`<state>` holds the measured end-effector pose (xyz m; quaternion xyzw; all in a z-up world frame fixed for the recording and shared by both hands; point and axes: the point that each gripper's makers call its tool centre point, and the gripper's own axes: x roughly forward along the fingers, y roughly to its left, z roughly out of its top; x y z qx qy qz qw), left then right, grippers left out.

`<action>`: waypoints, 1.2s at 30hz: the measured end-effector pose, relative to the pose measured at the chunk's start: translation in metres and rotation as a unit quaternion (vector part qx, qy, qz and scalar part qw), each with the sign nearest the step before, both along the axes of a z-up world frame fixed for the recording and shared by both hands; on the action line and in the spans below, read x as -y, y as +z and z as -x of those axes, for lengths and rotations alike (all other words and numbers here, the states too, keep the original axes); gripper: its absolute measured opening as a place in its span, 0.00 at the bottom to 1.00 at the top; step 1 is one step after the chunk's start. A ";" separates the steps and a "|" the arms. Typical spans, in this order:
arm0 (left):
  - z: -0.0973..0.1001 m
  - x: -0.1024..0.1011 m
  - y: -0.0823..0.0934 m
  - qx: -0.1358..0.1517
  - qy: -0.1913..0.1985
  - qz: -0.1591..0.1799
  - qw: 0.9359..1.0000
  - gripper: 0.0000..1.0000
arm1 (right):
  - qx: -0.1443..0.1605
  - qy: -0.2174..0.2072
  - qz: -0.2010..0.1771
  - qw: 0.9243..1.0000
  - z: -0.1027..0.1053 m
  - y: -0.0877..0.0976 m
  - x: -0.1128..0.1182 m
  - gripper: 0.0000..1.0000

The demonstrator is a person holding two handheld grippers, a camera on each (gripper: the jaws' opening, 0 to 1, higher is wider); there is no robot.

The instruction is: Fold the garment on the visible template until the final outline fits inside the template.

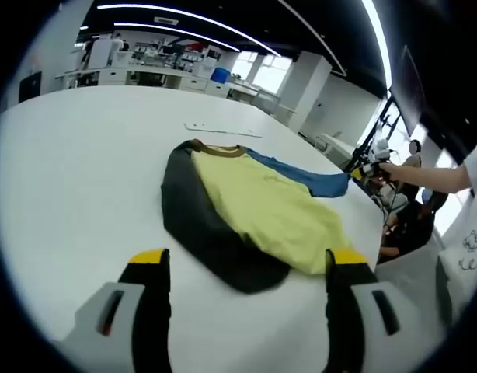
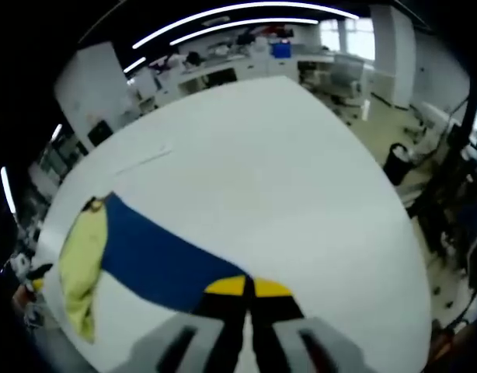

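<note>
In the left gripper view the left gripper (image 1: pixel 246 268) hovers over the near edge of a large white table (image 1: pixel 75 171), its two yellow-tipped jaws spread wide apart with nothing between them. Just past the jaws lies the garment (image 1: pixel 258 206), a shirt with a pale yellow body, a brown collar band and a dark grey sleeve folded in along its left side; the grey sleeve's lower end bulges toward the jaws but stays clear of them. The blue sleeve (image 1: pixel 304 177) stretches away to the right, and its far end meets the right gripper (image 1: pixel 368 169), held by a person's hand (image 1: pixel 390 166) at the table's edge; that gripper is small and blurred here, so its jaws are hard to read. A thin pale strip or line (image 1: pixel 223 128) on the table beyond the collar may be part of the template, but its outline cannot be made out. In the right gripper view the right gripper (image 2: pixel 246 289) has its yellow-tipped jaws pressed together on the end of the blue sleeve (image 2: pixel 157 260), which runs left to the yellow body (image 2: pixel 81 264), seen edge-on and partly cut off by the frame. The shirt's grey side is hidden here.
</note>
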<state>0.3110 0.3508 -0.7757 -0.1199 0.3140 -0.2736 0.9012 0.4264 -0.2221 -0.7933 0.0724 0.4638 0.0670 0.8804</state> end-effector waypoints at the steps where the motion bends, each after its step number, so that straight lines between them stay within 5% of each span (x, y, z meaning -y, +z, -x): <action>1: 0.000 0.000 0.000 0.000 0.000 0.001 1.000 0.79 | -0.002 0.000 0.001 1.000 -0.003 -0.002 0.001 0.00; 12: 0.000 0.003 0.001 -0.001 0.001 0.000 1.000 0.79 | 0.007 0.009 0.001 1.000 0.003 -0.007 0.002 0.01; 22: 0.000 0.004 0.001 -0.001 -0.004 0.002 1.000 0.79 | 0.017 0.004 -0.016 1.000 0.017 -0.017 0.008 0.28; 36: 0.001 0.007 -0.001 -0.003 -0.007 0.002 1.000 0.79 | -0.003 0.003 -0.066 0.998 0.027 -0.031 -0.002 0.26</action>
